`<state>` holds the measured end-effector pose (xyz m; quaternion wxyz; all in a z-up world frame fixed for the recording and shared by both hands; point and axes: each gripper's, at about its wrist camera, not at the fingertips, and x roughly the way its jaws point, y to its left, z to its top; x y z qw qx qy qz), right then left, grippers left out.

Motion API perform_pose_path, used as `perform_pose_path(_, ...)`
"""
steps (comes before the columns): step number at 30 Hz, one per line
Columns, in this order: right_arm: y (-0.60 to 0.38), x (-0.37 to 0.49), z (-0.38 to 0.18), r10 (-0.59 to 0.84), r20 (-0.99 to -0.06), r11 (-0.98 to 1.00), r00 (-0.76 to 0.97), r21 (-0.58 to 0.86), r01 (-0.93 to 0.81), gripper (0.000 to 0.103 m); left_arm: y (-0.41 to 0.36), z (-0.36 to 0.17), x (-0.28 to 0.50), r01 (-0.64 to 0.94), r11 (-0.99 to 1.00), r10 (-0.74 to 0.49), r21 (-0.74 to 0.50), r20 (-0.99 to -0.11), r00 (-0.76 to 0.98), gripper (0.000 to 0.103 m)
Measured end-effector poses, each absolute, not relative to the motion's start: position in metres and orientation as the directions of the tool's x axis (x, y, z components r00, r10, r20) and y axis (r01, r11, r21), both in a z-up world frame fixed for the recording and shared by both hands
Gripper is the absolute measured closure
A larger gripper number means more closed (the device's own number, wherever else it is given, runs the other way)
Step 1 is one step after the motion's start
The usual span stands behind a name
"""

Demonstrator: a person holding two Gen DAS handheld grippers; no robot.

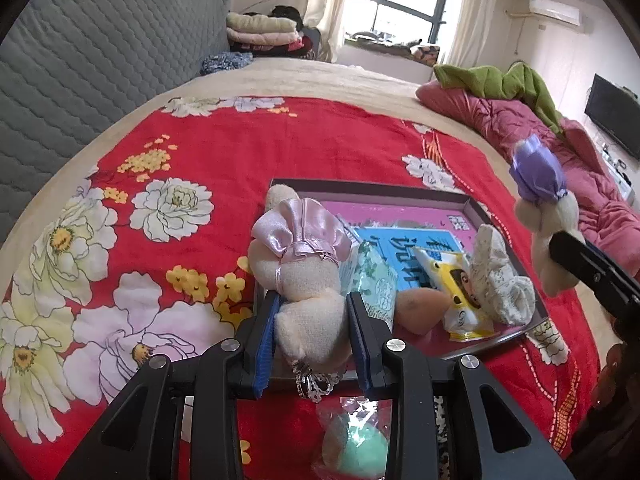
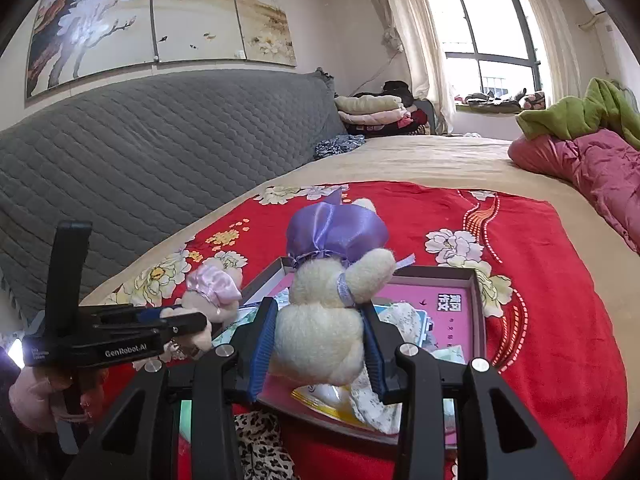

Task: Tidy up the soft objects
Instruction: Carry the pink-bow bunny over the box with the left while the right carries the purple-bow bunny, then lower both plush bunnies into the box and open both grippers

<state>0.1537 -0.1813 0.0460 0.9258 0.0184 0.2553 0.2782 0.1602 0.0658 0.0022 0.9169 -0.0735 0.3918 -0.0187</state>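
My left gripper (image 1: 312, 320) is shut on a cream plush bear in a pink satin dress (image 1: 300, 264), held above the near left corner of a shallow grey box (image 1: 360, 186). My right gripper (image 2: 318, 344) is shut on a cream plush bear in a purple satin dress (image 2: 328, 280), held above the same box (image 2: 478, 292). Each bear also shows in the other view: the purple bear (image 1: 540, 192) at right, the pink bear (image 2: 212, 292) at left. The box holds a lace sock (image 1: 498, 280), a peach sponge (image 1: 420, 308), a yellow packet (image 1: 460, 292) and a green packet (image 1: 374, 280).
The box lies on a red floral blanket (image 1: 240, 152) on a beige bed. A bagged green and peach ball (image 1: 356, 440) and a leopard-print cloth (image 2: 260, 448) lie near my grippers. A grey quilted headboard (image 2: 160, 144) stands at left, a pink quilt (image 1: 540, 128) with a green cloth at right.
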Motion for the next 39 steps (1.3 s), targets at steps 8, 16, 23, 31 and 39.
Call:
perform_pose_path(8, -0.168, 0.162, 0.032, 0.513, -0.501, 0.845, 0.697, 0.152, -0.513, 0.063, 0.054, -0.010, 0.165, 0.011, 0.990, -0.114, -0.143, -0.740, 0.663, 0.069)
perform_pose_path(16, -0.168, 0.167, 0.021, 0.490, -0.532, 0.857, 0.691, 0.145, -0.495, 0.063, 0.046, -0.014, 0.168, 0.038, 0.988, -0.137, -0.149, -0.742, 0.656, 0.069)
perform_pose_path(23, -0.161, 0.168, 0.014, 0.469, -0.560, 0.861, 0.683, 0.120, -0.493, 0.063, 0.042, -0.017, 0.170, 0.058, 0.987, -0.153, -0.152, -0.743, 0.652, 0.069)
perform_pose_path(31, -0.155, 0.169, 0.005, 0.422, -0.600, 0.873, 0.680, 0.066, -0.483, 0.063, 0.041, -0.017, 0.171, 0.062, 0.987, -0.151, -0.146, -0.744, 0.651, 0.069)
perform_pose_path(39, -0.153, 0.173, -0.010, 0.372, -0.646, 0.886, 0.667, 0.032, -0.463, 0.063, 0.041, -0.017, 0.171, 0.060, 0.987, -0.153, -0.150, -0.744, 0.651, 0.069)
